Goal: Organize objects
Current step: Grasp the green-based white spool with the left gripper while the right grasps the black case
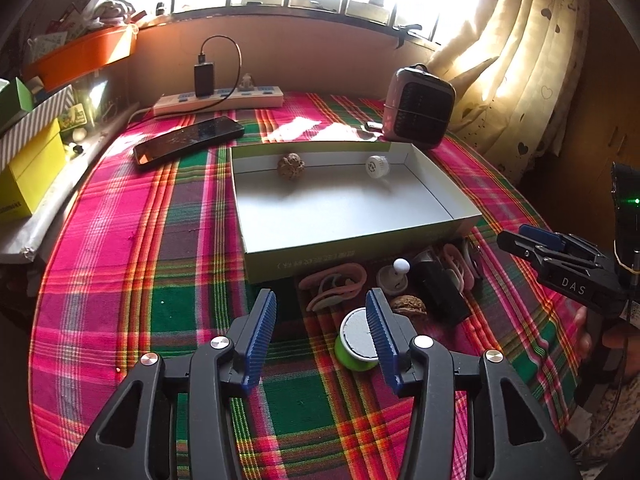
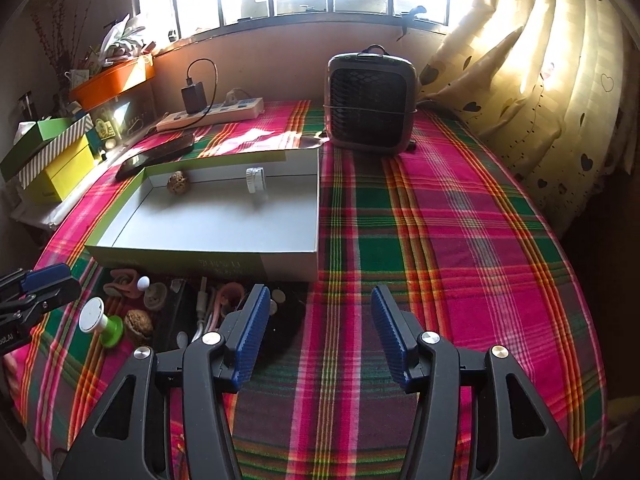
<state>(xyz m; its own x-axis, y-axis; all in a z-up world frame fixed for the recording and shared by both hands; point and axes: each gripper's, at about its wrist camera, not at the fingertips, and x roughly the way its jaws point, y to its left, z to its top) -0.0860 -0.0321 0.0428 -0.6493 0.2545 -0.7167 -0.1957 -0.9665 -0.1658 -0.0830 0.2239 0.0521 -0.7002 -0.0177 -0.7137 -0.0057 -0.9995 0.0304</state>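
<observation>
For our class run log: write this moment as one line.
left gripper: open, empty | right gripper: open, empty | box: walnut, white cap | green spool: outside

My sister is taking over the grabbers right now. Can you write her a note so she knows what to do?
Left gripper: open, empty, low by the green spool.
Right gripper: open, empty, over bare cloth.
In the box: a walnut and a white cap, both at the far wall.
Still outside, in front of the box: spool, second walnut, pink clips, white knob, black block.
Left: put those in.
</observation>
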